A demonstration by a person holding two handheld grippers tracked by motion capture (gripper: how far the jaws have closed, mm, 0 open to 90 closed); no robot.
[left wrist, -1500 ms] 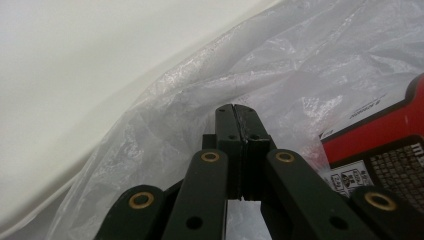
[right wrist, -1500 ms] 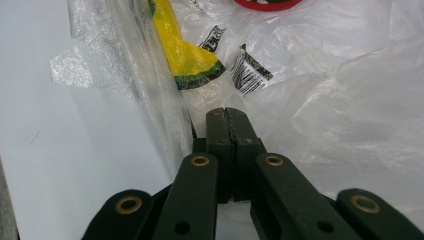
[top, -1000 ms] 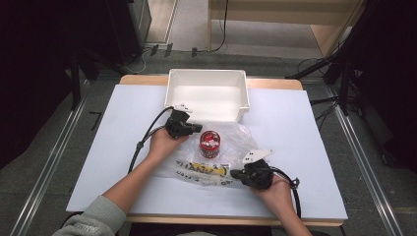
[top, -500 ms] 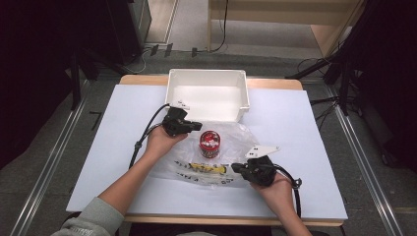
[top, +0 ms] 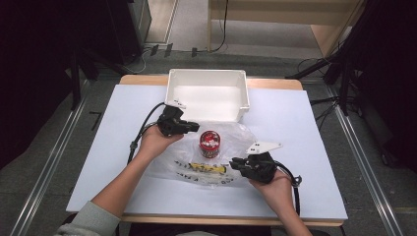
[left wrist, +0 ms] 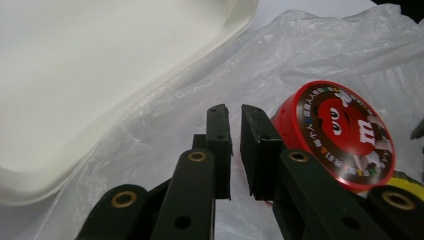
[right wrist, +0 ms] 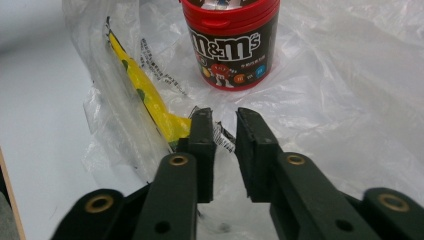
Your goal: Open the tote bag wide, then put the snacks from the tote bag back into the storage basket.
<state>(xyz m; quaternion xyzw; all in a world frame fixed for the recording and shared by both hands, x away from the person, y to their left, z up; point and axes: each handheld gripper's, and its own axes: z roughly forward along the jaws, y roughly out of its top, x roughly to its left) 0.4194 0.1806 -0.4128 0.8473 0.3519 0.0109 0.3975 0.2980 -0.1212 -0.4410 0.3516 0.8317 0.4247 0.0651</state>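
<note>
The clear plastic bag [top: 216, 157] lies flat at the centre of the high view, just below the white bin [top: 206, 93], with a red candy tub [top: 210, 143] standing upright on it and a yellow packet [top: 209, 168] lying below the tub, seemingly inside the film. The left gripper [top: 189, 127] is held at the bag's upper left edge; in the left gripper view its jaws stand almost closed, a narrow slit being left between them, and thin film may be caught there, though this cannot be told for certain. The right gripper [top: 237, 162] is held at the lower right of the bag; in the right gripper view a slightly wider gap is seen between the jaws, with crumpled film and the packet's end lying just at the tips, and a firm hold is not evident.

The step in hand is judged to be the taking hold of the bag at two edges. A single layer should be pinched at each side, the packet's end being kept out of the right jaws. The tub, which is likely to tip, should be watched while the film is lifted.
</note>
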